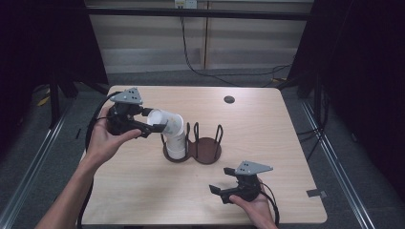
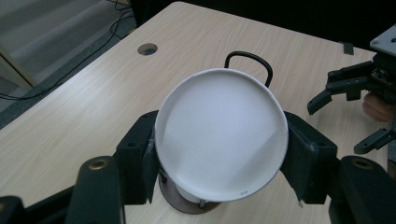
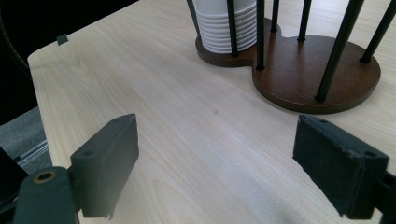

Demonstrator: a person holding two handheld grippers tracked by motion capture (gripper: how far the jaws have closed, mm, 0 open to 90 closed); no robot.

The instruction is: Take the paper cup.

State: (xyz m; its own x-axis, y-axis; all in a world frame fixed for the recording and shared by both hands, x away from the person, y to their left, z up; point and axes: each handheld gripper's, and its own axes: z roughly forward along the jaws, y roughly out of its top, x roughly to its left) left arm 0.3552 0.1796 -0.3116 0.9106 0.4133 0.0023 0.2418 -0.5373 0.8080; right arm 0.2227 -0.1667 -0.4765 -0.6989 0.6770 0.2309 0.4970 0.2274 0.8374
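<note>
table (image 1: 267, 129): light wood, rounded corners
hole (image 1: 229, 99): small round, in the tabletop, behind the holder toward the far edge
holder (image 1: 206, 150): dark brown double-round base with black upright rods, mid-table
cups (image 3: 224, 28): white stack in the holder's left ring
tape (image 1: 316, 193): grey bit at the near right table edge, well apart from the holder

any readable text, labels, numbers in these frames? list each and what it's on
No text can be read in these frames.
Tiny dark mark on the rim of the white cup held in the left claw: too small to read.
Cup stack in the wooden holder: no print visible.
Grey plate on the right claw: no marking legible.
Table: plain wood grain, no label.
</note>
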